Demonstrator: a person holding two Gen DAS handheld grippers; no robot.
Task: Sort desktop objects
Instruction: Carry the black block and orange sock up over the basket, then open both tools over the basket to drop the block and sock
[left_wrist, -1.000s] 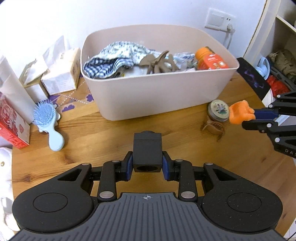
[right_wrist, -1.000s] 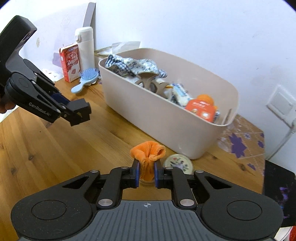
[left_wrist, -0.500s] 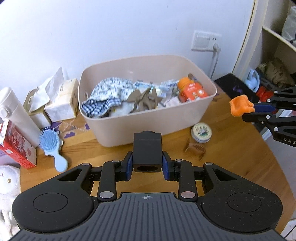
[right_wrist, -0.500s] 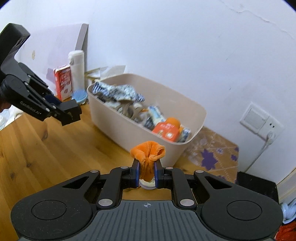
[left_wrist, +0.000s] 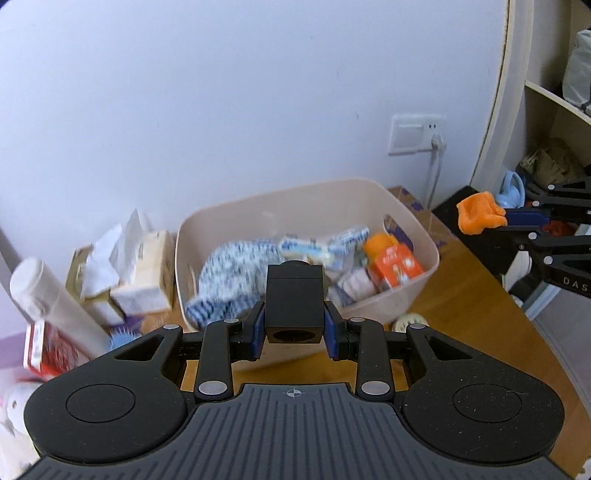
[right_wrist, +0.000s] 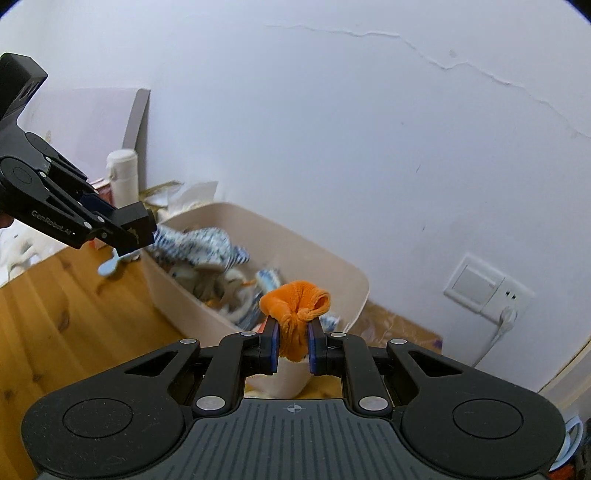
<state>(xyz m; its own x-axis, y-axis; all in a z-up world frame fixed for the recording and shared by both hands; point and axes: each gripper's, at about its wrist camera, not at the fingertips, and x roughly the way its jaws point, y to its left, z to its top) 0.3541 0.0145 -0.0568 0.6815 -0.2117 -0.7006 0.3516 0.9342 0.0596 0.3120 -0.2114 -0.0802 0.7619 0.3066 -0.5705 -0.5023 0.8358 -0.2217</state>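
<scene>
My left gripper is shut on a black box and holds it above the near edge of the beige bin. The bin holds a blue checked cloth, an orange bottle and several small items. My right gripper is shut on an orange cloth, raised above the bin's right end. In the left wrist view the orange cloth shows at the right, held in the air. The left gripper with the box shows at the left of the right wrist view.
A small round tin lies on the wooden table in front of the bin. A tissue box, a white flask, a red carton and a blue hairbrush stand left of the bin. Shelves stand at the right.
Both grippers have risen and tilted toward the bin, each still holding its object. The bin now sits lower and farther in both views.
</scene>
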